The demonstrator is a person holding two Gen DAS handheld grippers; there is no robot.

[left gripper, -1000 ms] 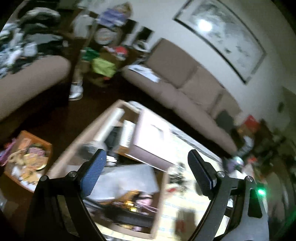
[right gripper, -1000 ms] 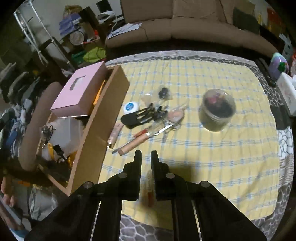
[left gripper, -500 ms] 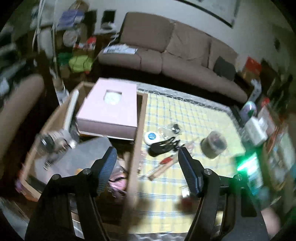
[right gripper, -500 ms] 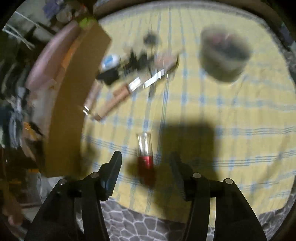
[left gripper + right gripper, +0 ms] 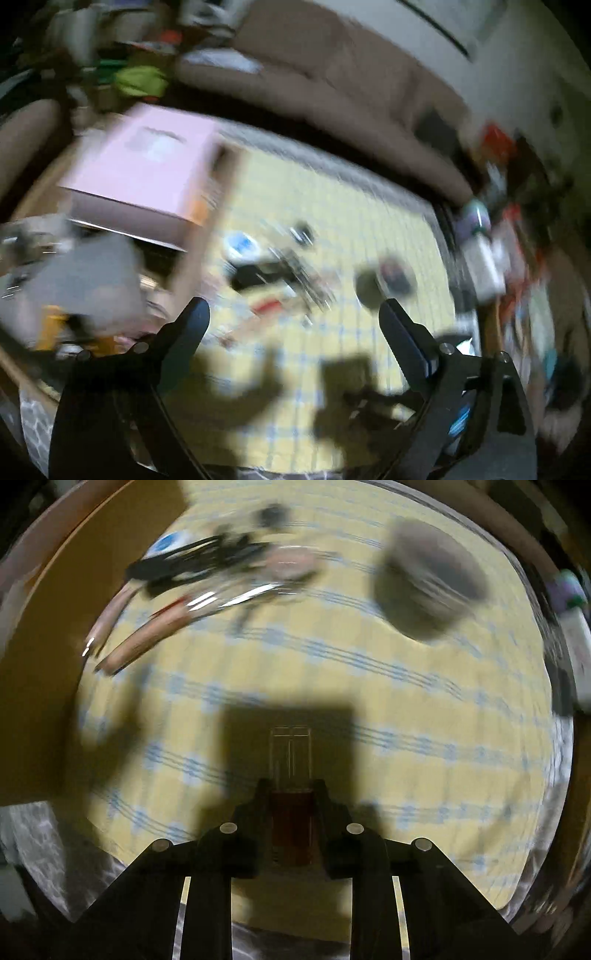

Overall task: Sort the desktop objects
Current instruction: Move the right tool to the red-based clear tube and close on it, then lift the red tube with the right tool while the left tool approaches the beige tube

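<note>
Far left is the wooden box (image 5: 44,664), the sorting bin as far as I can tell, with a pink carton (image 5: 140,173) already lying across it. Just beside its wall sits the loose pile: a white round tin with a blue label (image 5: 166,544), a black comb-like thing (image 5: 173,566), a wooden-handled tool (image 5: 147,637) and something shiny I can't make out through the blur.

The left gripper (image 5: 291,321) hangs over the yellow checked cloth (image 5: 332,672) with its jaws spreading wide and nothing between them, aimed roughly at that pile.

Middle of the cloth, close to the near edge, is the thing being picked: a small tube (image 5: 291,775) with a clear upper half and a dark red lower half, lying flat. The right gripper (image 5: 291,794) points straight down over it, jaws closing, with the red end between them. The fingers look tight against its sides, so I'd call it pinched.

Doing this bit well, imo: stay centred on the red half, since the clear part looks slick, finish the squeeze before lifting, and come straight up so it doesn't roll or drag the cloth. Then clear the box wall before letting go.

Well over to the right stands a dark round jar (image 5: 428,590), untouched.
</note>
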